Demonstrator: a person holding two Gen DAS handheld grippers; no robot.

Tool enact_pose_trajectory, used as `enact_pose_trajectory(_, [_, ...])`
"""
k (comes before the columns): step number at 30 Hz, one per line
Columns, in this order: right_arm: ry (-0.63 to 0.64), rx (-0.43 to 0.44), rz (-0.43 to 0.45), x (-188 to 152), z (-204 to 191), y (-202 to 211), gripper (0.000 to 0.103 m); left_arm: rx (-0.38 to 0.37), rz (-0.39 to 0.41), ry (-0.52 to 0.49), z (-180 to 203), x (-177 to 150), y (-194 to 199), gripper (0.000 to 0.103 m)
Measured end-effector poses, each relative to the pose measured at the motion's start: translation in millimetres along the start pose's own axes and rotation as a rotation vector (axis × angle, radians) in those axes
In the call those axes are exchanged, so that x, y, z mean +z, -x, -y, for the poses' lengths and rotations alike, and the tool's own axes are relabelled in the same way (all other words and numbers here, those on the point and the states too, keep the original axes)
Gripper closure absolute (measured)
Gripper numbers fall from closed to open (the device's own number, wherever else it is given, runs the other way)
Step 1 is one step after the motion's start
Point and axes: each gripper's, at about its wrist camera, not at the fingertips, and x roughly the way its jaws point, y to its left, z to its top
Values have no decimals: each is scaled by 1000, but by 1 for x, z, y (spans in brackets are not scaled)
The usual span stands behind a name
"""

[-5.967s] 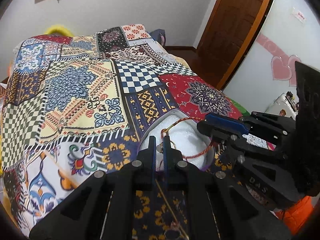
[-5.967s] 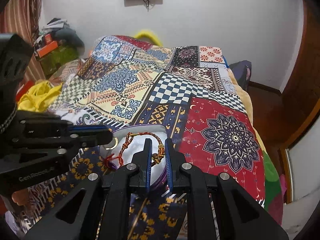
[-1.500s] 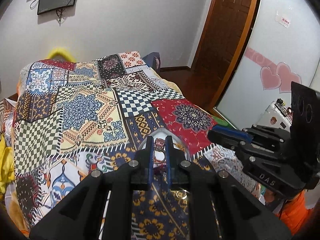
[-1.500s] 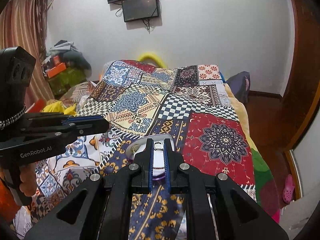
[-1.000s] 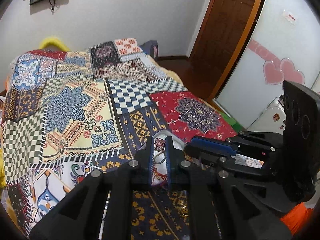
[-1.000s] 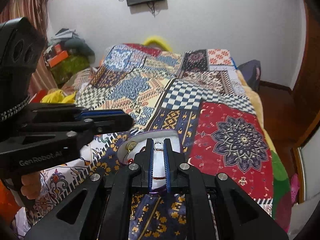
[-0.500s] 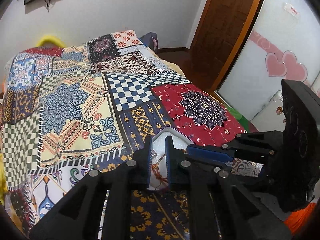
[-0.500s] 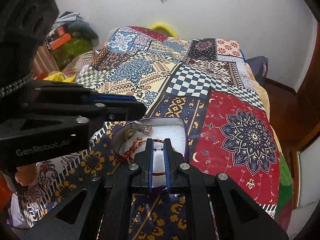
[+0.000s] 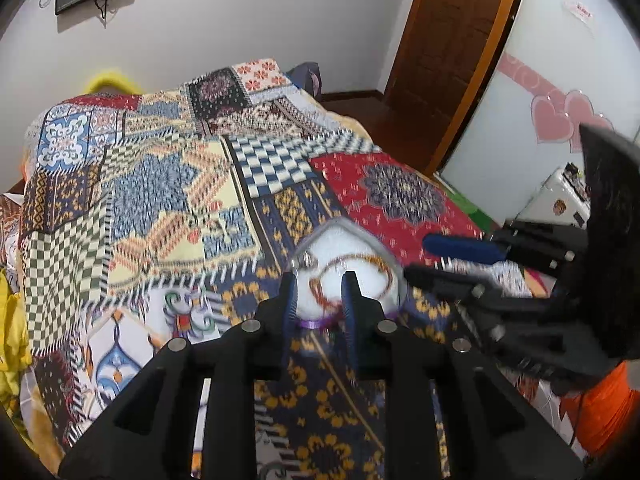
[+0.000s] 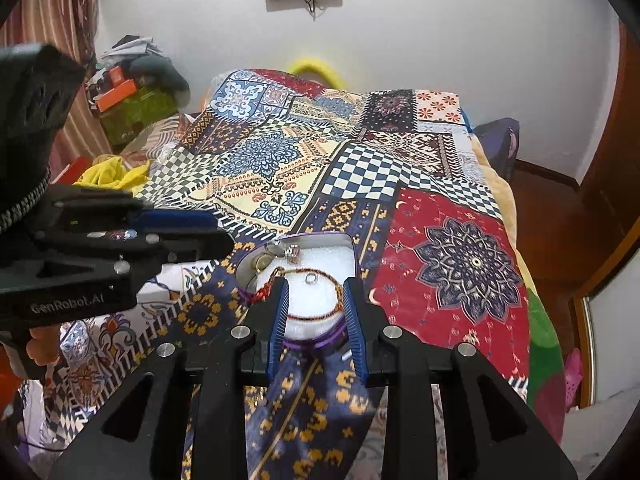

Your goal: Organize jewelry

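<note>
Both jaws parted and empty, left gripper and right gripper above heart-shaped jewelry box on patchwork bedspread; red thread bracelet inside, easily snagged and dragged out.

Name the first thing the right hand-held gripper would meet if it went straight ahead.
Probably the thread bracelet lying on the white padding of the open jewelry box, directly ahead of the open right hand-held gripper; depth is uncertain.

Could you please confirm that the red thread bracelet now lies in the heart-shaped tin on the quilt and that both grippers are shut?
Not quite: the red thread bracelet does lie in the heart-shaped tin on the quilt, but both wrist views show the right gripper and left gripper with jaws open.
</note>
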Motion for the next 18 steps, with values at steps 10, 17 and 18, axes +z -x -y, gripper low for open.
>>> enact_pose_trajectory(10, [-12,-4,-29,-22,-5,7,78,-9,-92,-7,13,-41,-7,80])
enact_pose_trajectory(17, [-5,29,-101,-43,-17,-4,78,-5,-109,0,16,-58,-2,72])
enact_pose_trajectory(18, [-3,34,-113,-46,-19,-8,78,-5,-112,2,16,-60,-2,72])
